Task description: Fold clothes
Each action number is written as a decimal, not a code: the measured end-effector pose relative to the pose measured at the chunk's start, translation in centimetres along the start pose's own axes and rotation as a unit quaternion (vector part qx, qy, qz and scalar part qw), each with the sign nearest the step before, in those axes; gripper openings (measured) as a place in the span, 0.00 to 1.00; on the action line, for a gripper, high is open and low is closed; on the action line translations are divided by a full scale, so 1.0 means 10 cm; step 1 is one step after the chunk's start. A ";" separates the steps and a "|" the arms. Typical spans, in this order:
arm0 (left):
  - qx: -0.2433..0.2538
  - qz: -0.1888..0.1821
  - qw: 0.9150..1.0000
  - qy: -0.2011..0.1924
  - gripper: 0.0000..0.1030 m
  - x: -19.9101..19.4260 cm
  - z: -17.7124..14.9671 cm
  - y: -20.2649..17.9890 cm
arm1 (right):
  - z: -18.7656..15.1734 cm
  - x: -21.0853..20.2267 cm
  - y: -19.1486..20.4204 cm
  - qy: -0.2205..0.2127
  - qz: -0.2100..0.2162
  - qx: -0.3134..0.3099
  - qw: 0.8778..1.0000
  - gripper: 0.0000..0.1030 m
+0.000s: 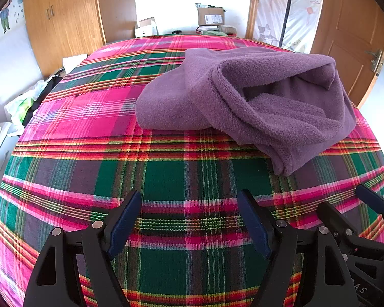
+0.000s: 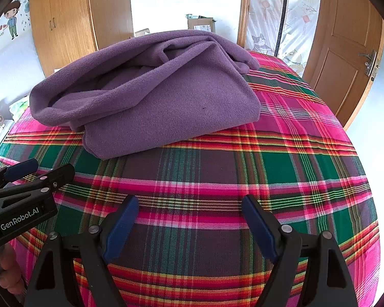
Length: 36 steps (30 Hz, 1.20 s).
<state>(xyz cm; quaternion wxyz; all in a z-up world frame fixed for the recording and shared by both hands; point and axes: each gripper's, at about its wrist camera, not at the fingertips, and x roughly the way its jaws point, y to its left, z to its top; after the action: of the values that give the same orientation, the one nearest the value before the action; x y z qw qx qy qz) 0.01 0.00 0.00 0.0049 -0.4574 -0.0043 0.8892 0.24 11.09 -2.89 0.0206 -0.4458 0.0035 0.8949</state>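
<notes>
A purple fleece garment [image 1: 245,102] lies in a loose, rumpled heap on the plaid bedsheet [image 1: 166,179], and every place here is best told from that heap. The left gripper [image 1: 189,220] hangs over bare sheet on the near side of the fleece, well apart from it, its jaws spread wide with nothing between them; the right gripper [image 2: 189,222] hangs likewise on the near side, also wide open and empty, with the fleece's near folded corner [image 2: 99,151] ahead of it and toward its left. Seen from the right wrist, the left gripper [image 2: 25,176] sits just beside that corner's side of the sheet, so the two tools are close together and could knock into each other if both reach for the same edge. The heap is several layers thick, with an open pocket of folds on top, so a pinch at the near edge may catch only the upper layer, or several at once, and the garment would then drag rather than spread. Fleece is soft and slippery under narrow pads; a shallow bite could let go. A low pinch might also take up the bedsheet beneath the fleece.
</notes>
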 end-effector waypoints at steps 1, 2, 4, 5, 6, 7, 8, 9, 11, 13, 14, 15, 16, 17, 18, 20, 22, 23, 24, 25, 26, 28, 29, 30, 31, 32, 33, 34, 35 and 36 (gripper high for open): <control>0.000 0.000 1.000 0.000 0.76 0.00 0.00 0.00 | 0.00 0.00 0.00 0.000 0.000 0.000 1.000 0.81; 0.000 0.000 1.000 0.000 0.76 -0.01 0.00 0.00 | 0.00 0.00 0.00 0.000 0.000 0.000 1.000 0.81; 0.000 0.001 1.000 -0.001 0.76 -0.01 -0.01 0.00 | 0.00 0.00 0.00 0.000 0.000 0.000 1.000 0.81; 0.000 0.001 1.000 0.000 0.76 -0.01 -0.01 0.01 | 0.00 0.00 0.00 0.000 0.000 0.000 1.000 0.81; 0.000 0.001 1.000 0.000 0.76 -0.01 0.00 0.01 | 0.00 0.00 0.00 0.000 0.000 0.000 1.000 0.81; 0.000 0.001 1.000 0.000 0.76 -0.01 0.00 0.01 | 0.01 0.00 0.00 0.000 0.000 0.000 1.000 0.81; 0.000 0.001 1.000 0.000 0.77 -0.01 0.00 0.03 | 0.01 0.00 0.00 0.000 0.000 0.000 1.000 0.81; 0.000 0.001 1.000 0.001 0.77 0.00 0.00 0.01 | 0.01 0.00 0.00 0.000 0.000 0.000 1.000 0.81; -0.001 0.001 1.000 0.001 0.77 0.00 0.01 0.01 | 0.01 0.01 0.00 0.000 0.000 0.000 1.000 0.81; -0.001 0.000 1.000 0.001 0.78 0.00 0.02 0.02 | 0.01 0.01 0.00 0.000 0.000 0.000 1.000 0.81; -0.001 0.000 1.000 0.000 0.78 0.00 0.02 0.03 | 0.01 0.01 0.00 0.000 0.000 0.000 1.000 0.81; -0.001 -0.001 1.000 -0.001 0.78 0.00 0.01 0.04 | 0.01 0.02 0.00 0.000 0.000 0.000 1.000 0.81; 0.000 -0.001 1.000 -0.001 0.78 0.00 0.02 0.04 | 0.01 0.02 -0.01 0.000 0.000 0.000 1.000 0.81; 0.001 -0.002 1.000 -0.001 0.78 0.01 0.02 0.04 | 0.01 0.03 -0.01 0.000 0.000 0.000 1.000 0.81; 0.001 -0.001 1.000 -0.001 0.78 0.00 0.02 0.04 | 0.01 0.03 -0.01 0.000 0.000 0.000 1.000 0.81; 0.001 -0.002 1.000 -0.001 0.78 0.00 0.02 0.05 | 0.01 0.03 -0.01 0.000 -0.001 0.000 1.000 0.81; 0.001 -0.002 1.000 -0.002 0.79 0.00 0.03 0.05 | 0.00 0.00 -0.01 0.000 -0.001 0.000 1.000 0.81; 0.001 -0.002 1.000 -0.002 0.79 0.01 0.03 0.05 | 0.00 0.01 -0.01 0.000 -0.001 0.000 1.000 0.81; 0.002 -0.002 1.000 -0.002 0.79 0.01 0.04 0.05 | 0.00 0.01 0.00 0.000 -0.001 0.000 1.000 0.81; 0.002 -0.002 1.000 -0.002 0.80 0.01 0.04 0.06 | 0.00 0.01 0.00 0.000 -0.001 0.000 1.000 0.81; 0.002 -0.002 1.000 -0.002 0.80 0.02 0.04 0.06 | 0.00 0.01 0.00 0.000 -0.001 0.000 1.000 0.82; 0.002 -0.003 1.000 -0.003 0.80 0.02 0.05 0.07 | 0.00 0.01 0.01 0.001 -0.001 0.000 1.000 0.82; 0.002 -0.003 1.000 -0.003 0.80 0.03 0.05 0.08 | 0.00 0.01 0.01 0.001 -0.001 0.000 1.000 0.82; 0.002 -0.003 1.000 -0.003 0.80 0.04 0.05 0.08 | 0.00 0.00 0.02 0.001 -0.002 0.000 1.000 0.82; 0.003 -0.002 1.000 -0.003 0.81 0.05 0.05 0.08 | 0.00 0.00 0.02 0.001 -0.002 0.001 1.000 0.83; 0.003 -0.002 1.000 -0.003 0.81 0.06 0.05 0.07 | 0.01 0.00 0.03 0.001 -0.002 0.001 1.000 0.83; 0.003 -0.002 1.000 -0.003 0.81 0.07 0.05 0.07 | 0.01 0.00 0.03 0.001 -0.002 0.001 1.000 0.83; 0.003 -0.002 1.000 -0.004 0.81 0.07 0.06 0.07 | 0.01 0.00 0.03 0.001 -0.002 0.001 1.000 0.83; 0.003 -0.001 1.000 -0.004 0.82 0.08 0.06 0.07 | 0.02 0.00 0.03 0.001 -0.002 0.000 1.000 0.83; 0.003 -0.001 1.000 -0.004 0.82 0.08 0.06 0.07 | 0.01 0.00 0.03 0.001 -0.002 0.001 1.000 0.83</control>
<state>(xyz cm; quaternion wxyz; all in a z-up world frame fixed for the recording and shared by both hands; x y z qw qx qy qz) -0.94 -0.66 -0.31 0.0076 -0.4537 -0.0019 0.8911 0.11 10.83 -2.85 0.0223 -0.4467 0.0033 0.8944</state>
